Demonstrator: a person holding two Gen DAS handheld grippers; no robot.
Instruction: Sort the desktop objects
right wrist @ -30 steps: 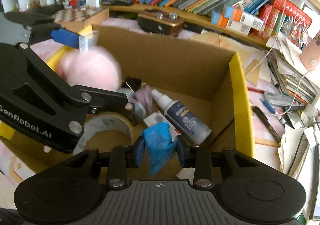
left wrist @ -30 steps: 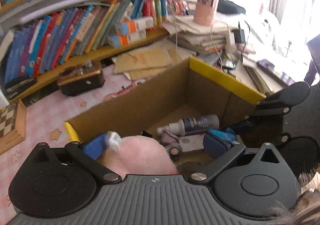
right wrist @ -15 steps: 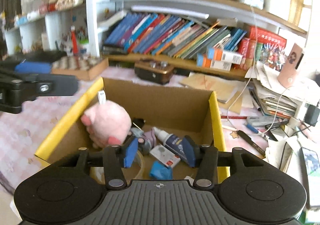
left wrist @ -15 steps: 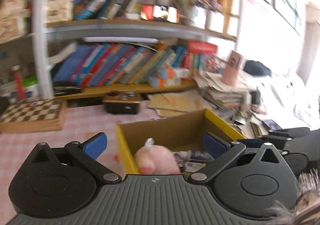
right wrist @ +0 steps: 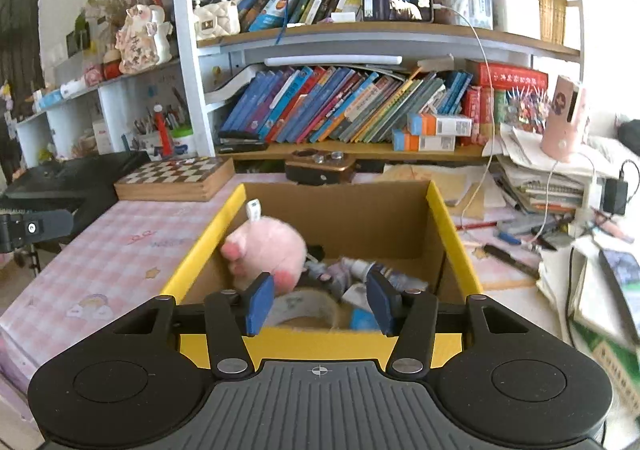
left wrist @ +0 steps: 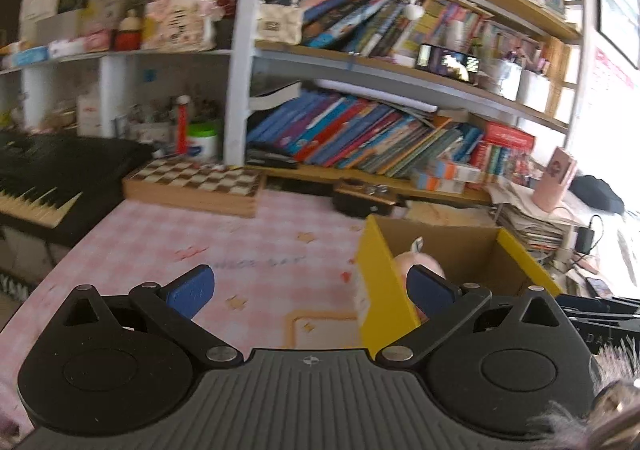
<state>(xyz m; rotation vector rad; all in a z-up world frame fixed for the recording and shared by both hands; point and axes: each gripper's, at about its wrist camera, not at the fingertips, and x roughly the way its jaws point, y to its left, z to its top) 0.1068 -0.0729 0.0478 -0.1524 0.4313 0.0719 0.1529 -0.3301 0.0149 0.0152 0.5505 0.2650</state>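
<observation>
A cardboard box with yellow rims (right wrist: 200, 246) stands on the pink checked desk. Inside lie a pink plush toy (right wrist: 268, 250), a white spray bottle (right wrist: 384, 274), a tape roll (right wrist: 304, 306) and a blue packet (right wrist: 362, 320). My right gripper (right wrist: 320, 302) hovers over the box's near rim, jaws open, nothing between the pads. My left gripper (left wrist: 310, 290) is open and empty, held left of the box (left wrist: 380, 282), above the tablecloth. The plush toy (left wrist: 420, 262) peeks over the rim there. Part of the left gripper's arm (right wrist: 32, 228) shows at the far left of the right wrist view.
A wooden chessboard box (right wrist: 176, 174) and a brown case (right wrist: 320, 166) sit behind the box below the bookshelves. A black piano keyboard (left wrist: 40, 178) lies at the left. Stacked papers (right wrist: 552, 186), cables and pens (right wrist: 508, 254) crowd the right side.
The left gripper let go of the pink plush in the box and swung back and left. The right gripper opened, dropped the blue packet into the box and pulled back up.
</observation>
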